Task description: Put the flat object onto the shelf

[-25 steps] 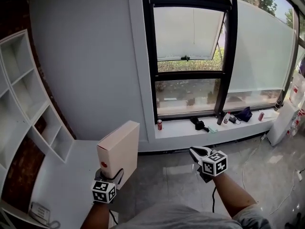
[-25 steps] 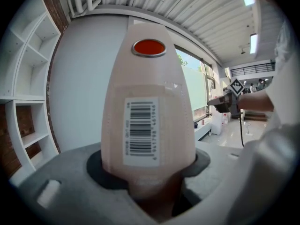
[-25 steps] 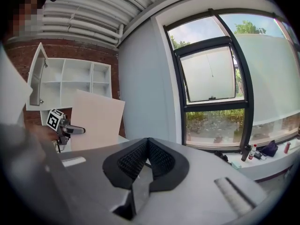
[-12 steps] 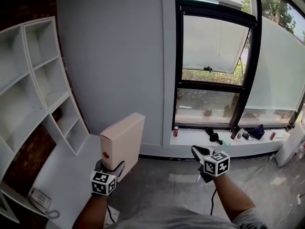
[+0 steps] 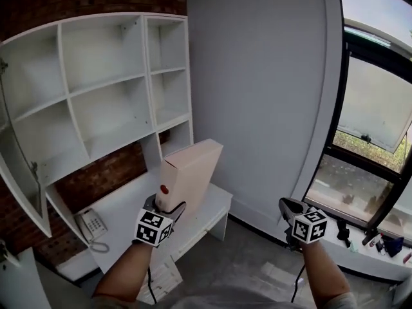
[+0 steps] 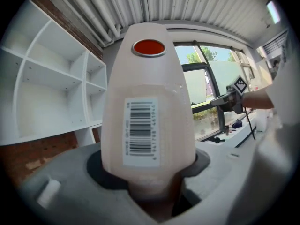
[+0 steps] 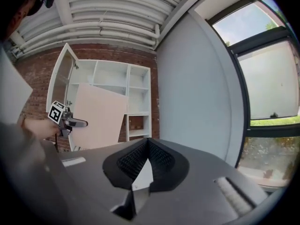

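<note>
A flat, pale pink box (image 5: 188, 174) with a red dot and a barcode label stands upright in my left gripper (image 5: 162, 210), which is shut on its lower end. In the left gripper view the box (image 6: 149, 102) fills the middle, wedged between the jaws of the left gripper (image 6: 150, 175). The white shelf unit (image 5: 103, 85) hangs on the brick wall ahead and to the left, its compartments bare. My right gripper (image 5: 291, 206) hovers at the lower right, shut with nothing in it; its pads meet in the right gripper view (image 7: 147, 143).
A white desk (image 5: 122, 208) stands under the shelf unit, with a telephone (image 5: 91, 224) on it. An open cabinet door (image 5: 19, 172) hangs at the far left. A grey wall and a window (image 5: 373, 140) lie to the right, with small items on the sill (image 5: 380, 243).
The view has swung left from the window to the shelf unit. The box stays upright in my left gripper and now stands before the shelves. My right gripper keeps its place beside it.
</note>
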A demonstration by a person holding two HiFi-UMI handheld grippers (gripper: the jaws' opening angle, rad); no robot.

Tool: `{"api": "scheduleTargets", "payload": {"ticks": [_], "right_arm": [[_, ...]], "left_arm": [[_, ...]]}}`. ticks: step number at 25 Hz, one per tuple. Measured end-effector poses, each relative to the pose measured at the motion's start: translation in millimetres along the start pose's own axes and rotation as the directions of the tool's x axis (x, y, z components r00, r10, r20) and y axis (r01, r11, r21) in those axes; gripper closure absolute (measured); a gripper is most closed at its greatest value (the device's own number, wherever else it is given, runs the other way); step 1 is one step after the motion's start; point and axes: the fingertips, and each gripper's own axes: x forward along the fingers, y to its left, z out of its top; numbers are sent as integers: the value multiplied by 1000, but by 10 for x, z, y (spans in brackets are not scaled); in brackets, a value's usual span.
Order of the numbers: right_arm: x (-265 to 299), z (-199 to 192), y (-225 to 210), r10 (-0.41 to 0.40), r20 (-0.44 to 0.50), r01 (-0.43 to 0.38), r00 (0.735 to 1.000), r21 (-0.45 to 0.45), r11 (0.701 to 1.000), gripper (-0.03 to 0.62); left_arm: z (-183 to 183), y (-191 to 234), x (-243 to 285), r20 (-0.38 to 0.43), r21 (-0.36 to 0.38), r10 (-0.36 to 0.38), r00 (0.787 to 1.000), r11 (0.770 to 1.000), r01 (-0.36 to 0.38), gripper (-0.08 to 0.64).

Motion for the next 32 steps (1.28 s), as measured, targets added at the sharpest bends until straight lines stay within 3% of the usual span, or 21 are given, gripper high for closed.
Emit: {"api": "scheduleTargets", "payload": {"ticks": [4,7,11,15,21,27,32], "right_arm": [[563,198,468,131,14,-130,991,-45,990,583],[985,358,903,244,19,-242,970,-77,967,583],[1331,528,1397,346,22,-341,938,-108,934,583],[1656,725,1926,436,25,-428,900,-139,893,583],[2049,992,2643,543,40,-528,839,-180,830,583],[2262,1095,3195,623,36,-602,782,-220,768,582],[2418,1133,3392,653,39,-631,757,-220,744,583]], "left_arm": [[40,673,-542,-10,36,175,985,984,-175,282],[53,1172,-1085,-26,48,323,946,946,-322,282],[112,1626,-1681,-43,73,465,884,884,-461,282],[178,2019,-2252,-54,94,586,808,809,-580,282],[329,2475,-2909,-57,151,739,671,671,-726,282],[386,2756,-3221,-84,218,826,558,562,-798,282],[396,2990,-3279,-110,280,874,474,485,-829,282]]}}
